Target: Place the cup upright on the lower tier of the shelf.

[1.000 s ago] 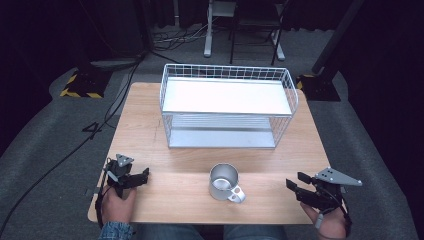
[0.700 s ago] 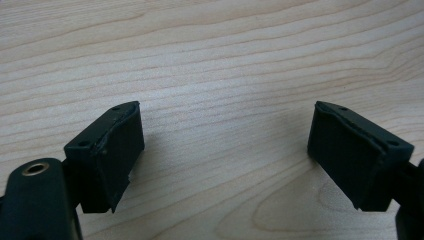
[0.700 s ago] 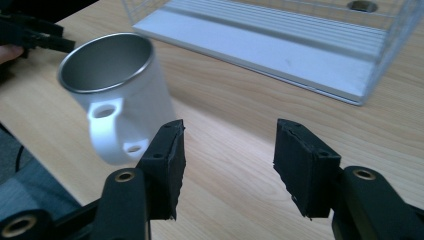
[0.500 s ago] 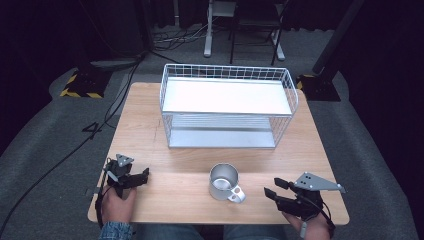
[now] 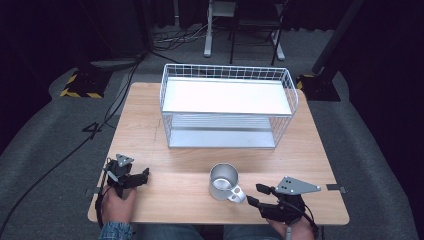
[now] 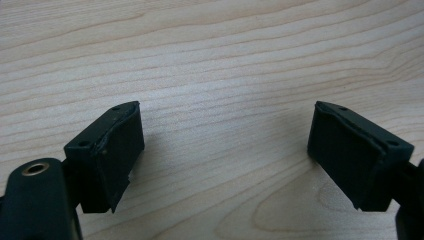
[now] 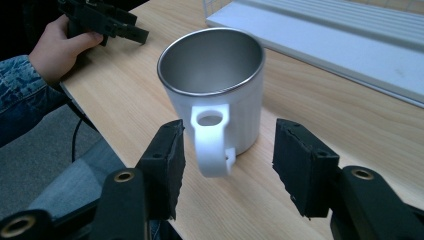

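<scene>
Right gripper view: the right hand-held gripper [image 7: 225, 165] is held with jaws spread, the metal mug's [image 7: 215, 90] white handle [image 7: 212, 142] set between them, untouched. The left hand-held gripper [image 6: 225, 155] is likewise spread over bare tabletop [image 6: 210, 60], well apart from the mug.
</scene>
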